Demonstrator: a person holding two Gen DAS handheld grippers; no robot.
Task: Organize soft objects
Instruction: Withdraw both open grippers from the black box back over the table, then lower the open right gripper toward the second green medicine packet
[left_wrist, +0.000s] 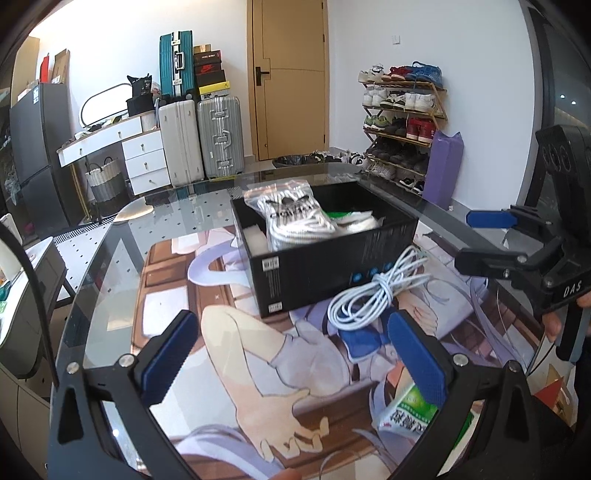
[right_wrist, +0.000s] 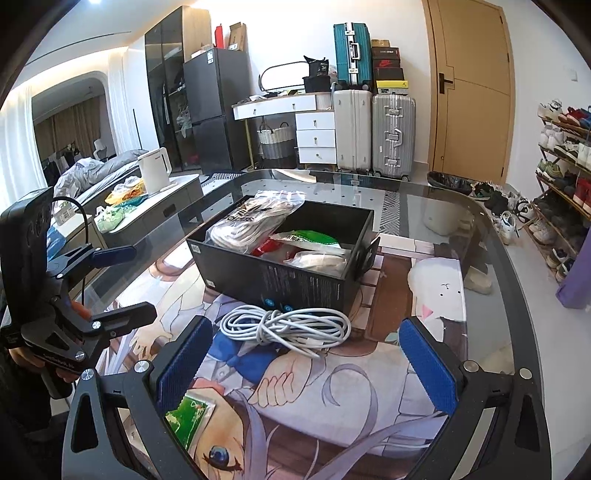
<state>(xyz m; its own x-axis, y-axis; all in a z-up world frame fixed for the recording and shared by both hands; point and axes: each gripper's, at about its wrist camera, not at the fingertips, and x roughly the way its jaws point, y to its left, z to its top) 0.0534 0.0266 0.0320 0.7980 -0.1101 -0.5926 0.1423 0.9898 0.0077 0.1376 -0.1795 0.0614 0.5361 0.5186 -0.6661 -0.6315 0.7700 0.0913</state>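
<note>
Both tongs are spread wide and hold nothing. The white cable bundle (right_wrist: 286, 326) lies on the bench (right_wrist: 491, 295) just ahead of the right tongs (right_wrist: 308, 363), between their blue pads, and touches the black box (right_wrist: 295, 280). For the left tongs (left_wrist: 295, 354), the bundle is near the right pad, and a green packet (left_wrist: 408, 410) lies below this pad.

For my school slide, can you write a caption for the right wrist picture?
Open right tool hovers over a coiled white cable beside a black box.
</note>
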